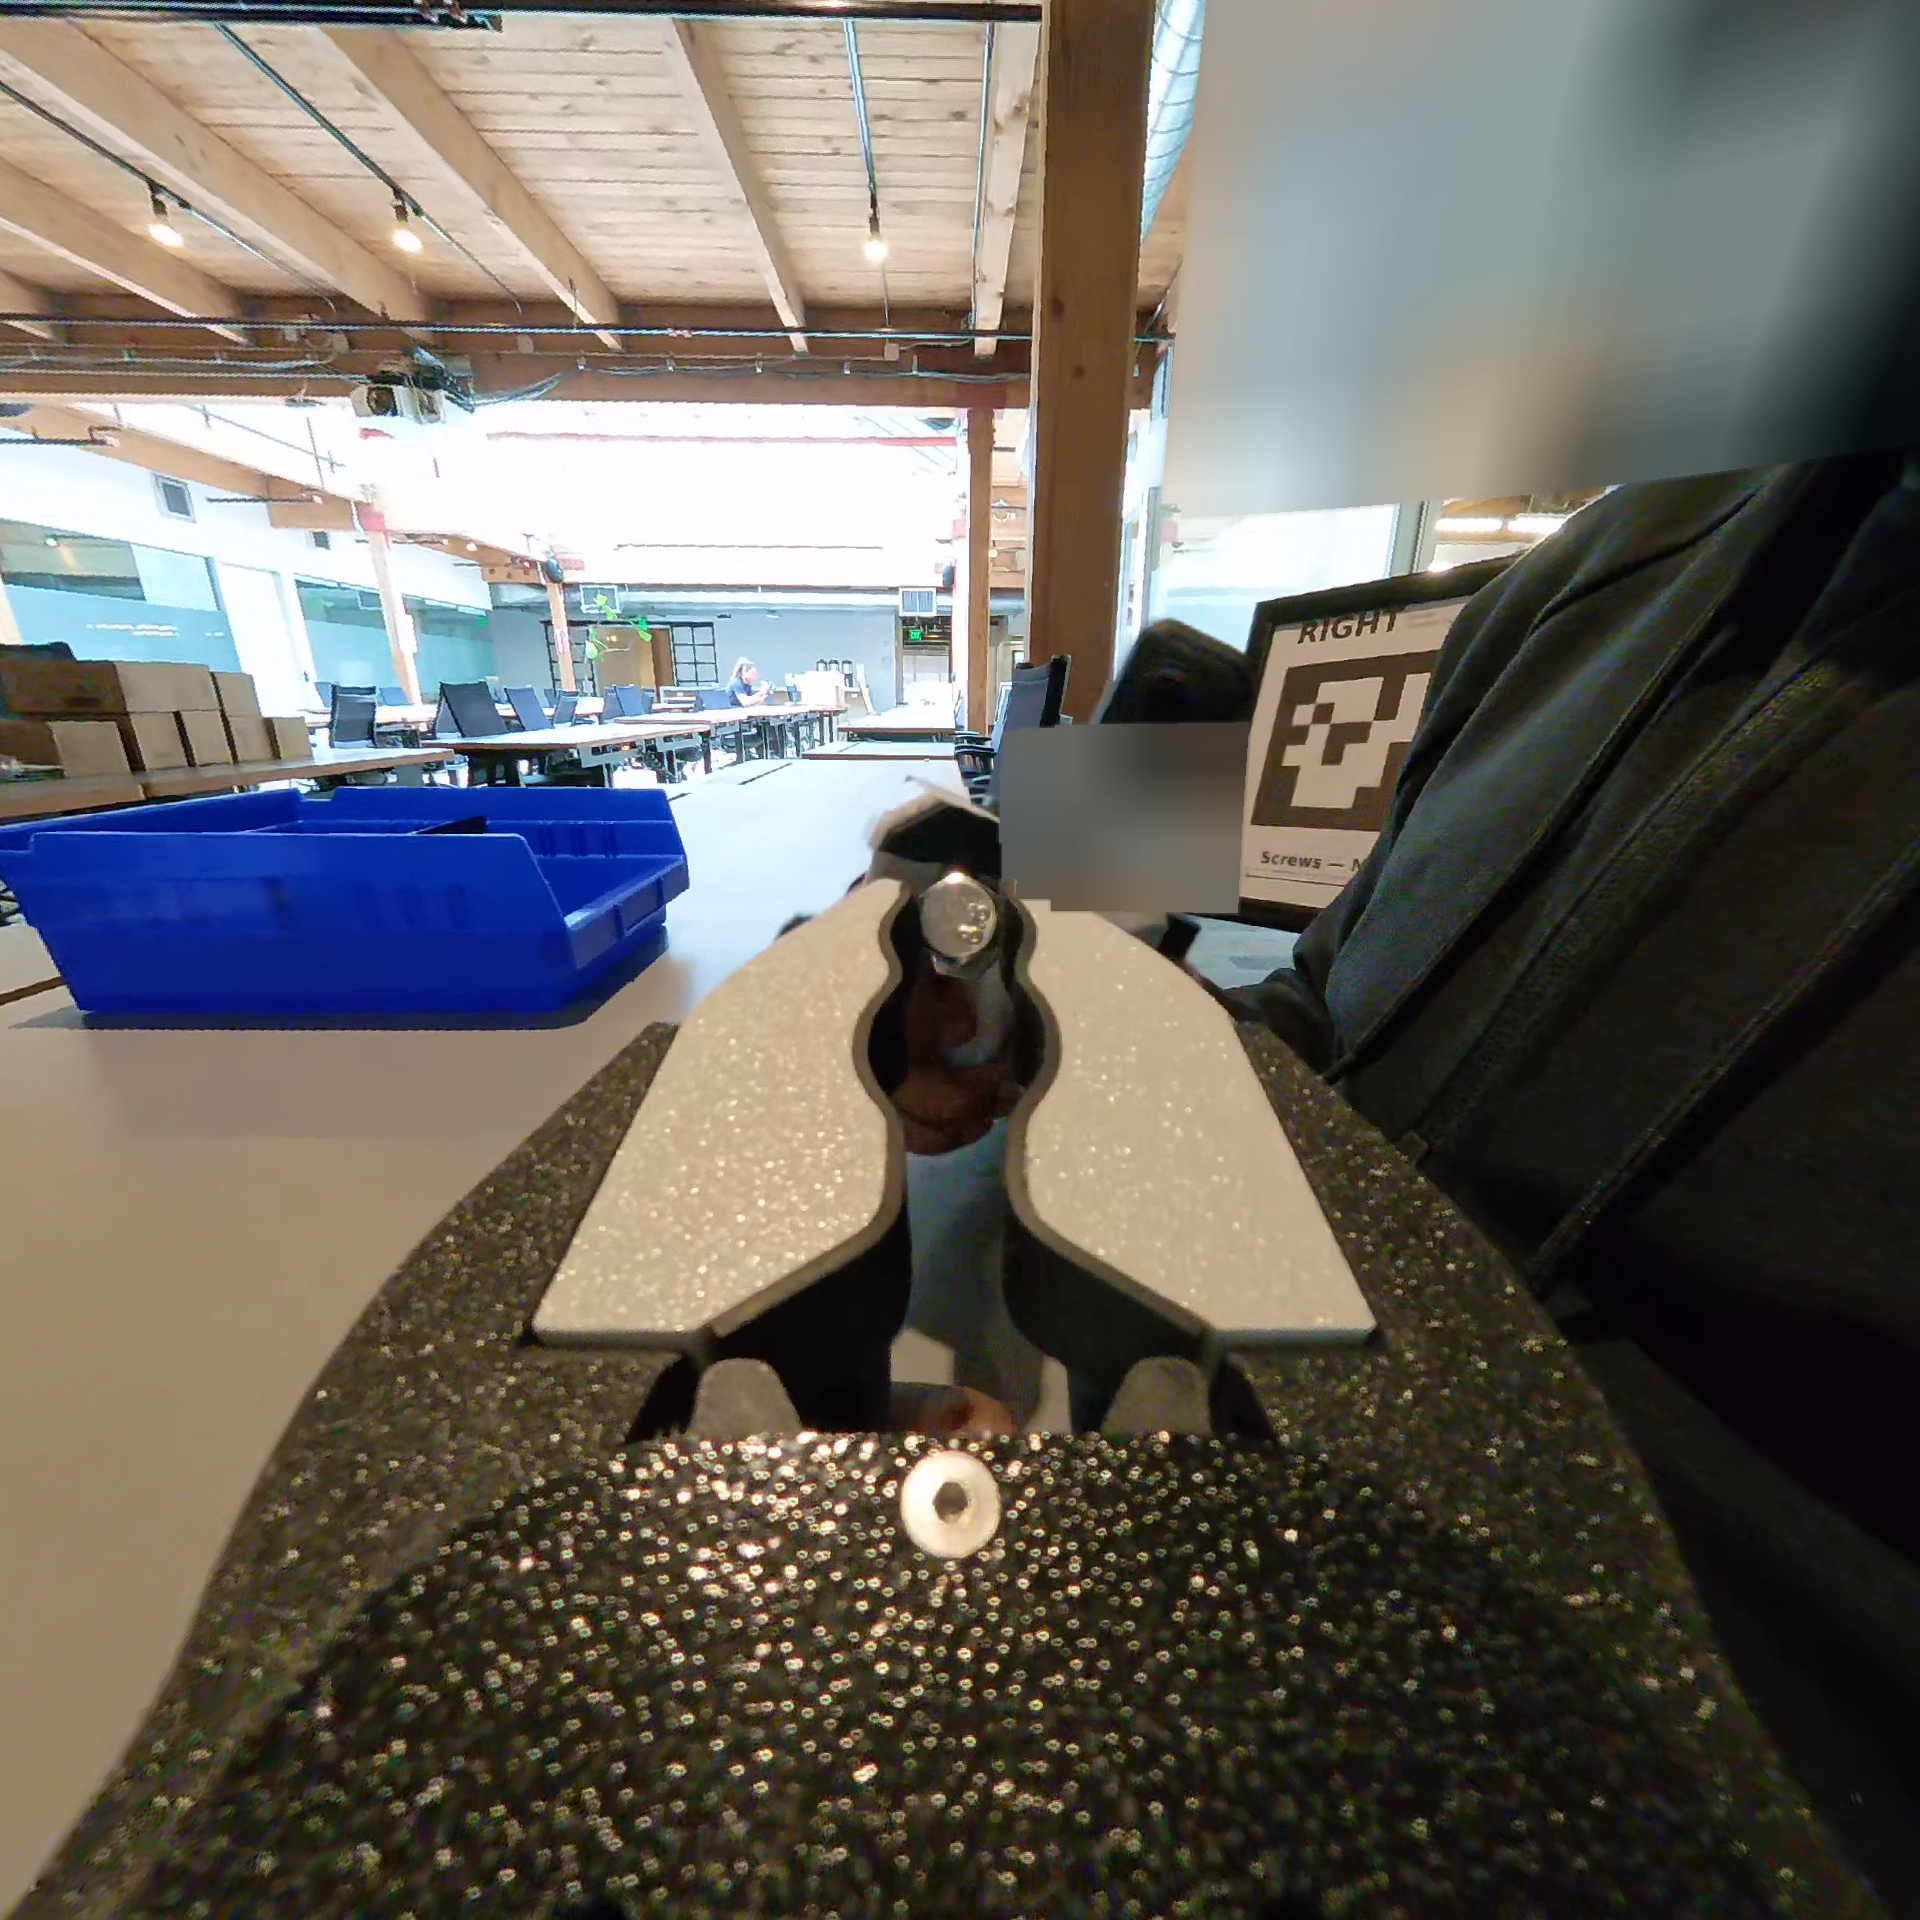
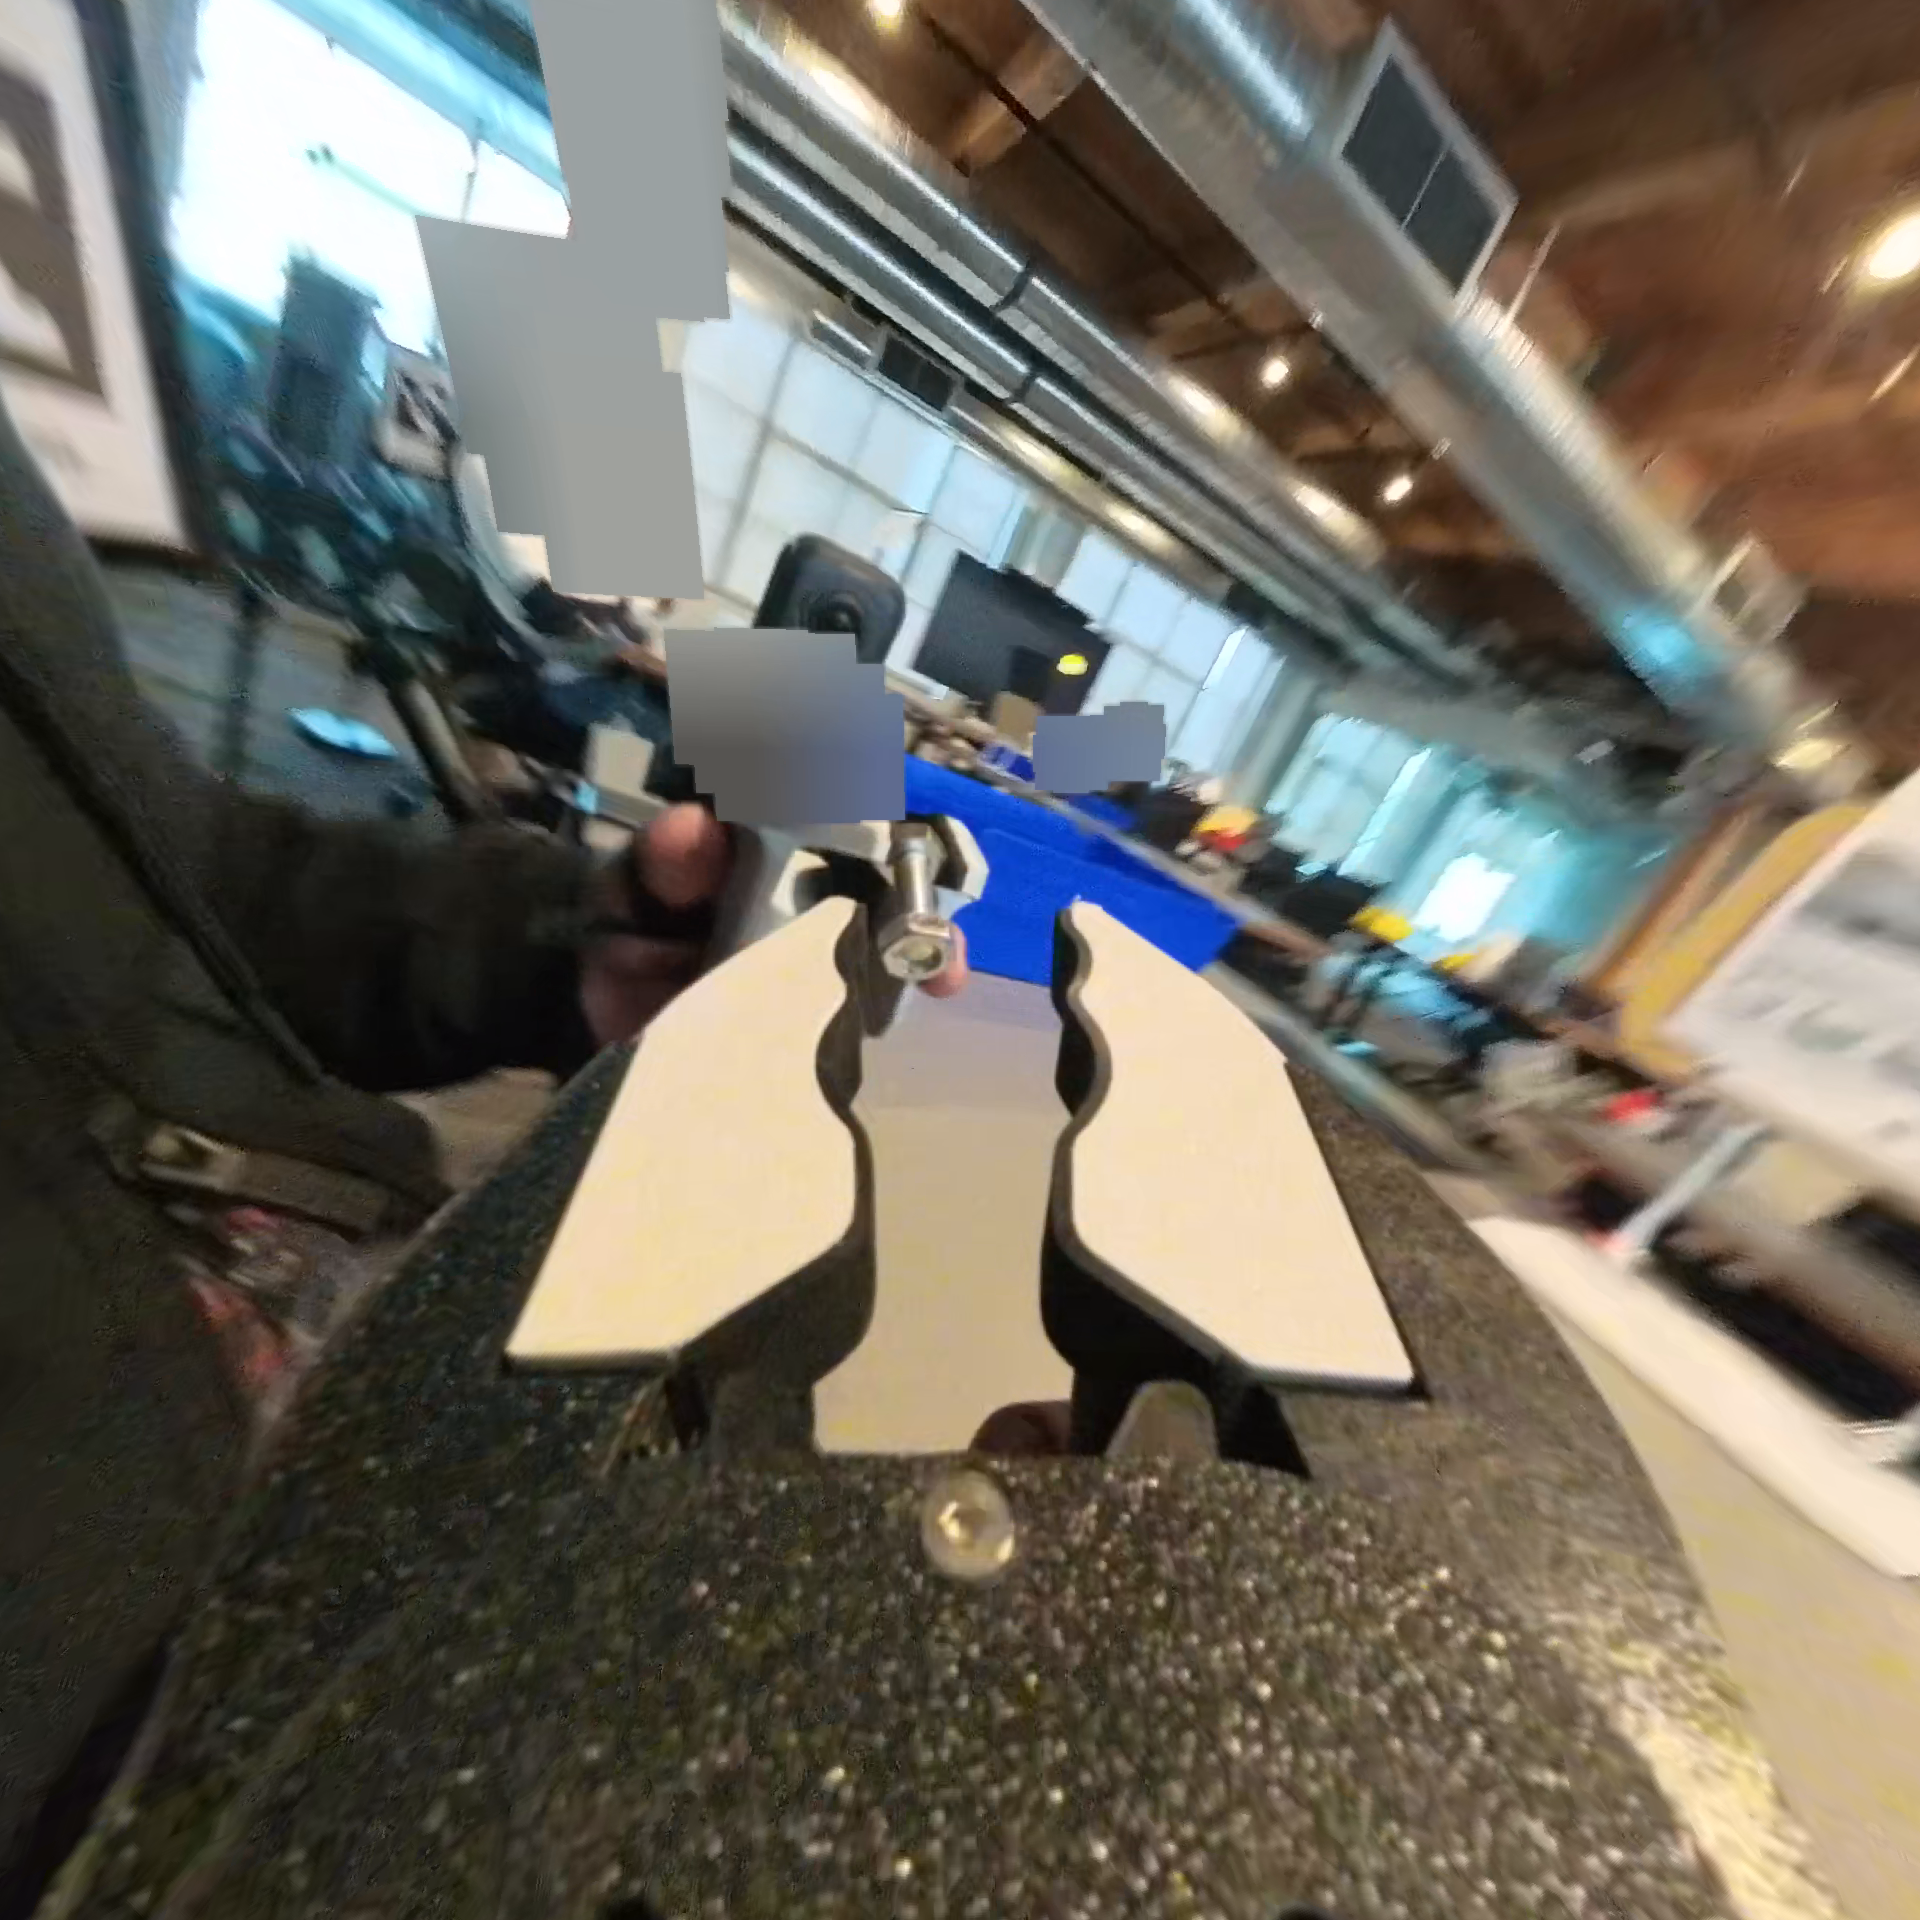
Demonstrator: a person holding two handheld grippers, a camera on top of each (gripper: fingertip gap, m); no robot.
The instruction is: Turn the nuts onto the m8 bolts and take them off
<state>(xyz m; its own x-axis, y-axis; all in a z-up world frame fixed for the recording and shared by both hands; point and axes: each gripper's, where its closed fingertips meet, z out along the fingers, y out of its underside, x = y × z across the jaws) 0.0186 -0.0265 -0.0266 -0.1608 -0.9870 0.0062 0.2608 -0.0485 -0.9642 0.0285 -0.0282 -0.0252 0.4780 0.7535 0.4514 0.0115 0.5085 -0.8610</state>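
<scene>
Nut (image 2: 914, 952) of silver steel sits on the silver bolt (image 1: 961, 923), frame centre, clamped by left gripper (image 1: 956, 935); right gripper (image 2: 961, 935) spread, empty; unscrewing remains.

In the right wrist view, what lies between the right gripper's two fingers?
Nothing held: the right gripper is open, with bare table showing through. The nut on the bolt sits near its left fingertip.

My left tool (image 1: 961, 925) is pinched nearly closed at its tips, level and pointing forward. My right tool (image 2: 961, 935) stands spread wide, rolled sideways, nothing between its fingers (image 2: 1174, 1122).
</scene>
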